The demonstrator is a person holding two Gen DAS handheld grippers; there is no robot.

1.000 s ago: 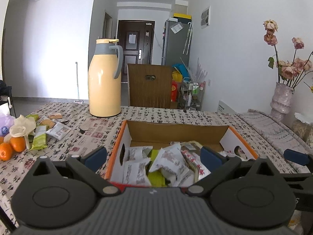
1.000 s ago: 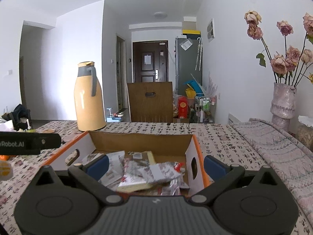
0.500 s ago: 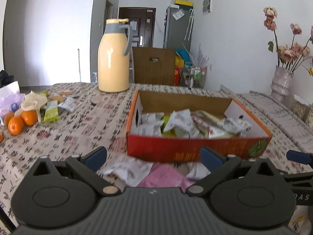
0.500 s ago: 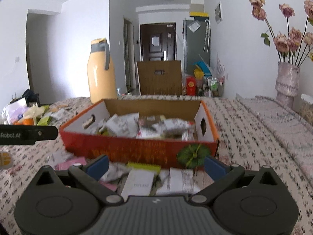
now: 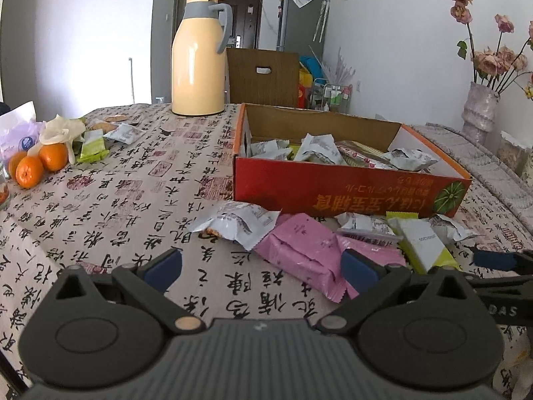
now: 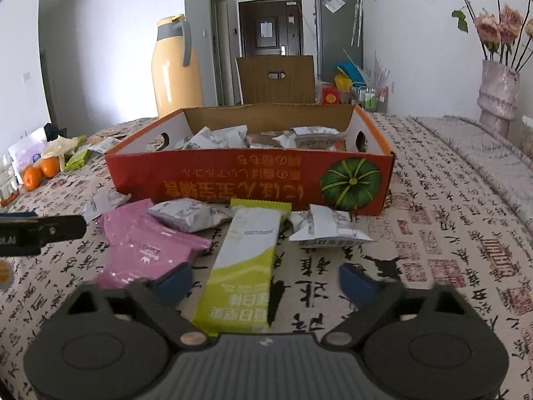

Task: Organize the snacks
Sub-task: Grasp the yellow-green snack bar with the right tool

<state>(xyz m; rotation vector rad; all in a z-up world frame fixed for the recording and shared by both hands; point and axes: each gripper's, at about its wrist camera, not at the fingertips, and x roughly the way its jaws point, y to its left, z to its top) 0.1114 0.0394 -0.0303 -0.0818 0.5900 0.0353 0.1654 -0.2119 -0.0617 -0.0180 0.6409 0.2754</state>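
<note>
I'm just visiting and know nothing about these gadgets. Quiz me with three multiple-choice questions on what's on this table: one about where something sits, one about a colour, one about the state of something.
1. Where does the green-and-white snack bar lie?
A. Inside the box
B. On the tablecloth in front of the box
C. Beside the oranges

2. What colour is the thermos jug's body?
A. Pale yellow
B. Blue
C. Red

3. How do the right gripper's jaws stand?
A. Shut on a packet
B. Open, holding nothing
C. Out of view

Answers:
1. B, the bar rests on the cloth before the red cardboard box.
2. A, the jug is pale yellow with a grey collar and handle.
3. B, the jaws are spread wide, with the bar lying between them but not clamped.
</note>
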